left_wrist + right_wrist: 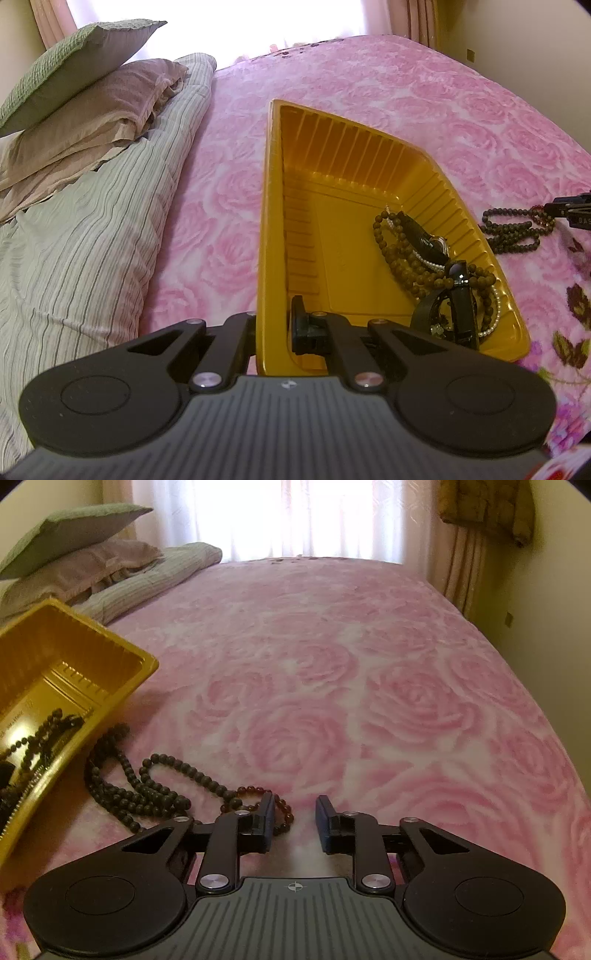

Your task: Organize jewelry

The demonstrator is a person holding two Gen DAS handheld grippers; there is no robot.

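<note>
A: Plush pink bedspread (332, 686), rose-patterned, soft. On it, the yellow tray (273, 221): ribbed thin plastic, its near wall clenched in the left tongs (273, 332); beads and dark pieces already inside.

B: And the loose item?

A: Dark bead strand (147, 786), small round beads, red ones at one end, lying beside the tray, long axis running left from the right tongs (295, 819). Those are nearer, parted, nothing between; the left finger (266, 823) overlaps the red end.

Bed (369, 664) in pink rose blanket; stacked pillows (92, 92) at left; bright curtained window (277, 517) behind
</note>
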